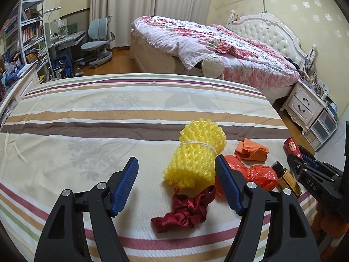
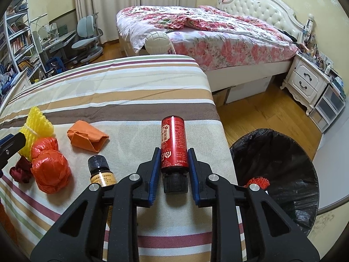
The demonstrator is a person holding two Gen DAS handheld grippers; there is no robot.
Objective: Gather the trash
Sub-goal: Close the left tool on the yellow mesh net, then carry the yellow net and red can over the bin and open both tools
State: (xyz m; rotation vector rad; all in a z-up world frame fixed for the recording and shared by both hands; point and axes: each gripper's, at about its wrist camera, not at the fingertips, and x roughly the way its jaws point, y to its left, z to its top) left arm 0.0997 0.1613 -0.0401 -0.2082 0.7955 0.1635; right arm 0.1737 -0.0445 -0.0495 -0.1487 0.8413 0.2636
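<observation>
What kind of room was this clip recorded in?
A home bedroom, shared with a study corner: a made bed with a floral quilt, a white nightstand, and a desk with a swivel chair by bookshelves.

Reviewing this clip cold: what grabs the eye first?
The right gripper is shut on a red bottle lying on the striped bedspread, beside a black-lined bin. Left of it, the open left gripper hovers by a yellow foam-net bundle and an orange bag.
</observation>
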